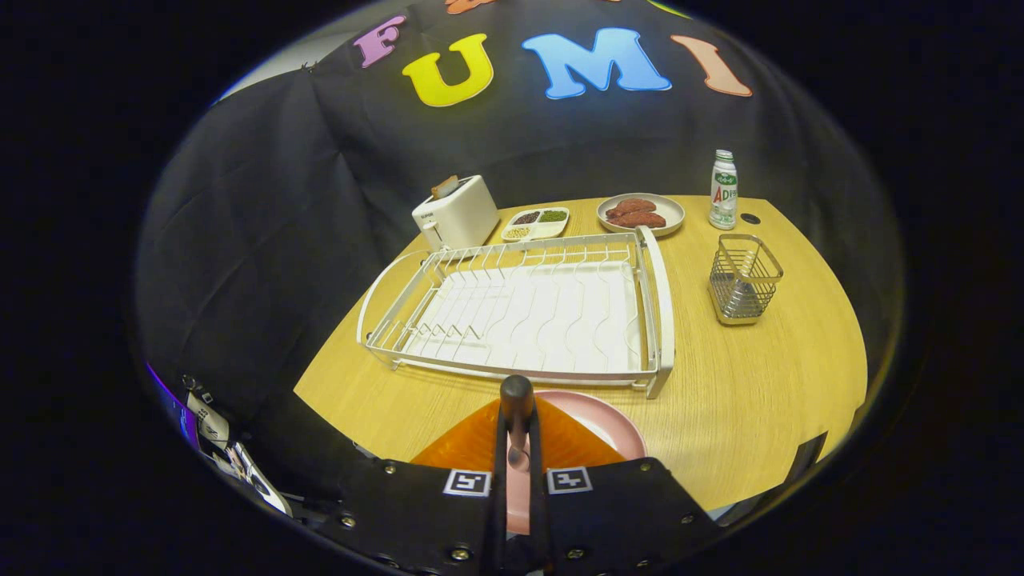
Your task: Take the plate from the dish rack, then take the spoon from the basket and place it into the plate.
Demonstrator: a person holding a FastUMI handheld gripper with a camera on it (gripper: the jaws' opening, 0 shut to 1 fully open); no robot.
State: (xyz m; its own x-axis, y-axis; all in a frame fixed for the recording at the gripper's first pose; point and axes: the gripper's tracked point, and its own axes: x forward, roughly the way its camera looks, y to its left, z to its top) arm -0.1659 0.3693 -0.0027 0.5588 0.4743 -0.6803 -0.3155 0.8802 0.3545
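Observation:
My gripper [517, 424] is shut on the spoon [517, 396], whose black end sticks up just past the orange fingers [472, 444]. The spoon's slim shaft runs down between them. A pink plate [600, 420] lies flat on the wooden table right under and just ahead of the fingers, close to the near rail of the white dish rack [528, 312]. The rack holds no dishes. The wire basket [744, 280] stands to the right of the rack with nothing visible inside.
Beyond the rack stand a white toaster [456, 212], a divided tray of grains [536, 224], a plate of sausages [640, 214] and a small bottle [723, 190]. The table's near edge [352, 424] runs left of the fingers.

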